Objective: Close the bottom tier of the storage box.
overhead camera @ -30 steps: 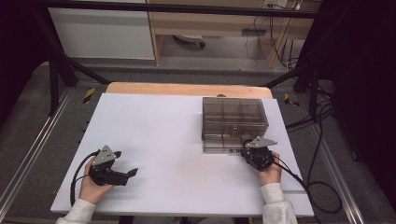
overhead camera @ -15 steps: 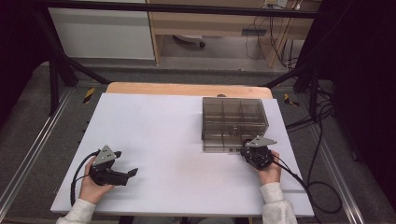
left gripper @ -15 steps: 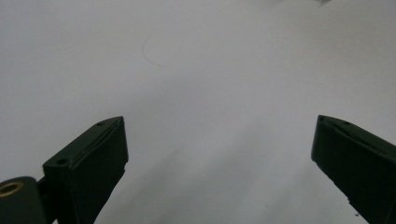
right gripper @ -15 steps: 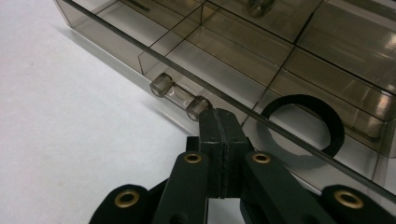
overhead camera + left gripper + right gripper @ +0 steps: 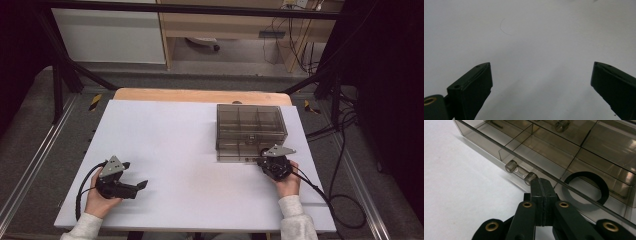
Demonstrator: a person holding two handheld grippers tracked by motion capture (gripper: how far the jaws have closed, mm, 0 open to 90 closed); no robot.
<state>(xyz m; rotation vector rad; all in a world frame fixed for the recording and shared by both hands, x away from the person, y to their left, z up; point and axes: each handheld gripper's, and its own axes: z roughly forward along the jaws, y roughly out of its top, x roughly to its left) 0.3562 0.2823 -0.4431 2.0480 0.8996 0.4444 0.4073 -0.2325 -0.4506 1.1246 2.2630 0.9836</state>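
One smoky box [image 5: 251, 131], six compartments seemingly, one black ring [image 5: 586, 187] inside; right gripper [image 5: 541, 185] pressed together, left gripper [image 5: 541, 75] spread.

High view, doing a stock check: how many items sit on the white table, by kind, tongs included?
Smoky clear compartment box: 1
Black ring inside the box: 1
Hand-held tongs, left and right: 2
Total: 4

A: What lies ahead of the left gripper [image 5: 541, 82]?
B: Bare white table [image 5: 531, 37], with a faint thin curved mark [image 5: 504, 28] on it farther off.
A: And the jaws?
B: Black, spread wide apart, with nothing between them.
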